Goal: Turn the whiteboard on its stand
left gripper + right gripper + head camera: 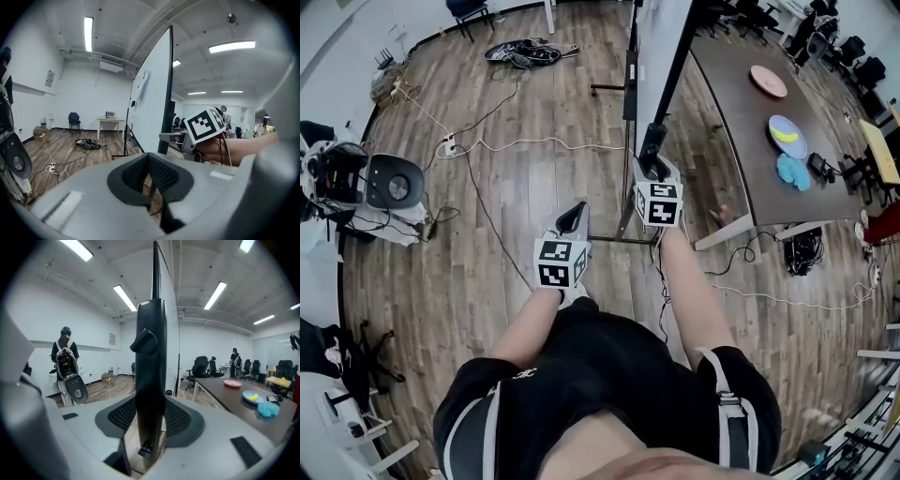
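Observation:
The whiteboard (662,26) stands on its stand, seen edge-on from above, with a black upright post (671,86) on its near side. My right gripper (654,167) is shut on this post. In the right gripper view the post (151,362) fills the gap between the two pads (123,414). My left gripper (574,214) hangs a little to the left of the stand, shut, with nothing in it. In the left gripper view the white board face (151,105) rises just ahead, and the right gripper's marker cube (204,124) sits at its edge.
The stand's floor bar (623,238) lies between the grippers. A dark table (741,150) to the right carries a pink plate (768,81), a blue plate (787,137) and a blue cloth (793,172). Cables (525,142) cross the wood floor. A person with equipment (64,358) stands at left.

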`<state>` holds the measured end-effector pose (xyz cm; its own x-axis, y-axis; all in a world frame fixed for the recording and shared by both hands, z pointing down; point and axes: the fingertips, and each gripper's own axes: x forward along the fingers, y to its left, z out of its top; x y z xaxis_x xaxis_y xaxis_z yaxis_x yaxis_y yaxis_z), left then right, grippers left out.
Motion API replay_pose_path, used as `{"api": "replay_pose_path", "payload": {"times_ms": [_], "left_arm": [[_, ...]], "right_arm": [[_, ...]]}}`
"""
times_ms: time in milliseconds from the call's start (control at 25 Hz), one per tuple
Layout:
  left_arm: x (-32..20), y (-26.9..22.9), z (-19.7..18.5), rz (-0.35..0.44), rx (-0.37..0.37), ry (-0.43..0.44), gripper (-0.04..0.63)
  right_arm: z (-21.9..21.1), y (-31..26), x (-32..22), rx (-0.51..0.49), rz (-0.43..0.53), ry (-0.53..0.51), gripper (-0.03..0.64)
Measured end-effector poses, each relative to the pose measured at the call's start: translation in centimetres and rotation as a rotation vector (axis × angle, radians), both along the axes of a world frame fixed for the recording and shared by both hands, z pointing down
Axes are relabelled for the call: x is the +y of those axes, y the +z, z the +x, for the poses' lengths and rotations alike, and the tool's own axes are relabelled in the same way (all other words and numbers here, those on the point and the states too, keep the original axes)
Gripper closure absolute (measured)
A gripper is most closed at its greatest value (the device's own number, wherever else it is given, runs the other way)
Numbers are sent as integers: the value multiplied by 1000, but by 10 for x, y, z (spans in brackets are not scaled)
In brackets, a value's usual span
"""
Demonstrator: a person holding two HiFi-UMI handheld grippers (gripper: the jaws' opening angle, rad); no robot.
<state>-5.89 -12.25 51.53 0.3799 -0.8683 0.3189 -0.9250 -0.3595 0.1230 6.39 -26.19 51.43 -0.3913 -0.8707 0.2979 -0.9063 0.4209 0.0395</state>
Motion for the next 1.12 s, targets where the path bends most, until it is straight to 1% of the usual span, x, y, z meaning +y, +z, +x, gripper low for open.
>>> {"api": "replay_pose_path", "payload": {"times_ms": [160,600,920,1120], "left_arm": [[10,-1,8,4,-11,6,588],[29,-2,36,5,-14,29,588],[50,-5,44,19,-7,42,588],[59,-1,45,23,-9,47,588]], "right_arm": [[2,2,20,-5,-7,-3,435],[13,1,65,4,14,-22,436],[14,0,92,10,21,-33,436],[16,2,109,-3,38,-26,436]]}}
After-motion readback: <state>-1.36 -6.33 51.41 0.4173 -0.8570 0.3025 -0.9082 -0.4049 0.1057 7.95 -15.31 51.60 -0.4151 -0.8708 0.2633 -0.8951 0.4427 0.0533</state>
